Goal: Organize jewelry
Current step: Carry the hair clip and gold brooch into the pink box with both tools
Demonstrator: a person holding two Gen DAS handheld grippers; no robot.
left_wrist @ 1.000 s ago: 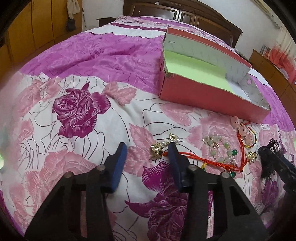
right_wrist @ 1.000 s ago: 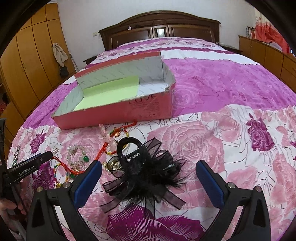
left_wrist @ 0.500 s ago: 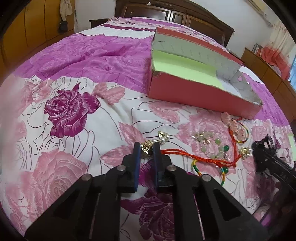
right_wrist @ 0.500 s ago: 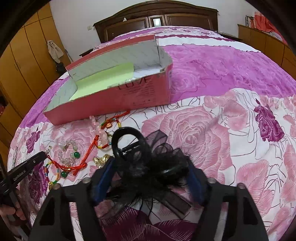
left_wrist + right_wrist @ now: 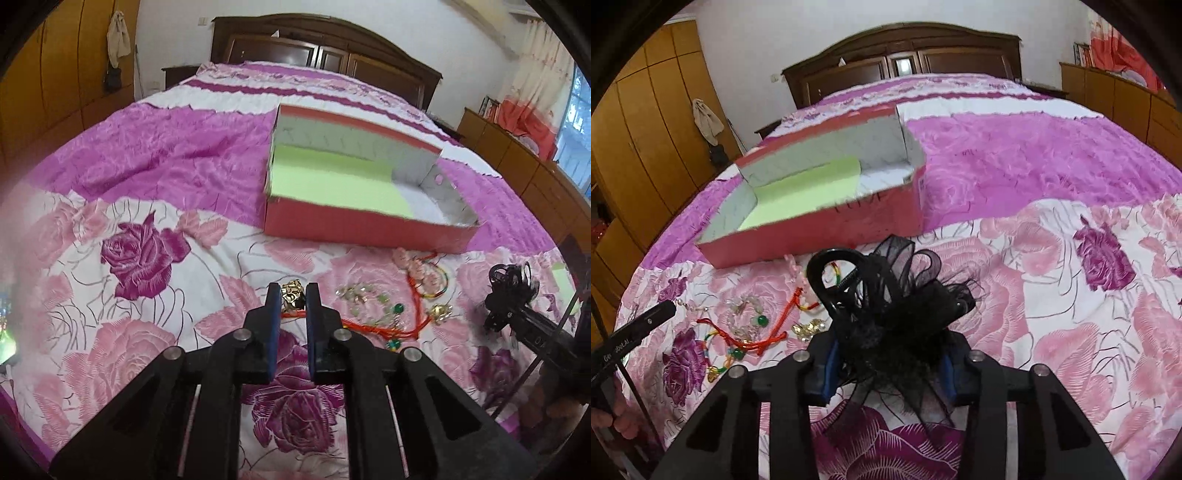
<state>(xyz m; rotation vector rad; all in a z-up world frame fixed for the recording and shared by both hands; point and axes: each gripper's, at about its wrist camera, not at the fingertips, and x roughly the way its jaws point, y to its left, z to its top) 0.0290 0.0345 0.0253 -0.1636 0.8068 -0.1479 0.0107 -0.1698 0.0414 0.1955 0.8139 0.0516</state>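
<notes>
Pinching a gold charm (image 5: 293, 291) between its blue pads, the left hand-held gripper (image 5: 291, 295) sits low over the floral bedspread (image 5: 147, 295); jaws are nearly together with the charm wedged at the tips. A red cord (image 5: 373, 326) trails from that charm to the right, back into the jewelry pile.

Right hand-held gripper (image 5: 886, 363) is clamped on the black feather hair clip (image 5: 886, 306); the mesh and feathers bulge out between the pads, and the clip's black plastic loop sticks up ahead of the fingers. Whether the clip is clear of the bed or touching it cannot be told. In the left wrist view the same clip (image 5: 511, 291) shows at the far right edge, on the tip of the other tool.

Remaining pieces lie on the bedspread between the two grippers:
- clear and green bead bracelet (image 5: 750, 317), near the middle of the pile
- pink bead bracelet (image 5: 410, 262) just in front of the box
- multicolour string ring (image 5: 436, 284) beside it
- second gold charm (image 5: 809, 328), just left of the hair clip

Red cardboard box (image 5: 365, 230) sits on the bed behind the pile, open top, white inner walls, green paper sheet (image 5: 332, 184) covering most of its floor. No jewelry visible inside it.

Wooden headboard (image 5: 905, 62) and wardrobe (image 5: 646, 147) in the background.
</notes>
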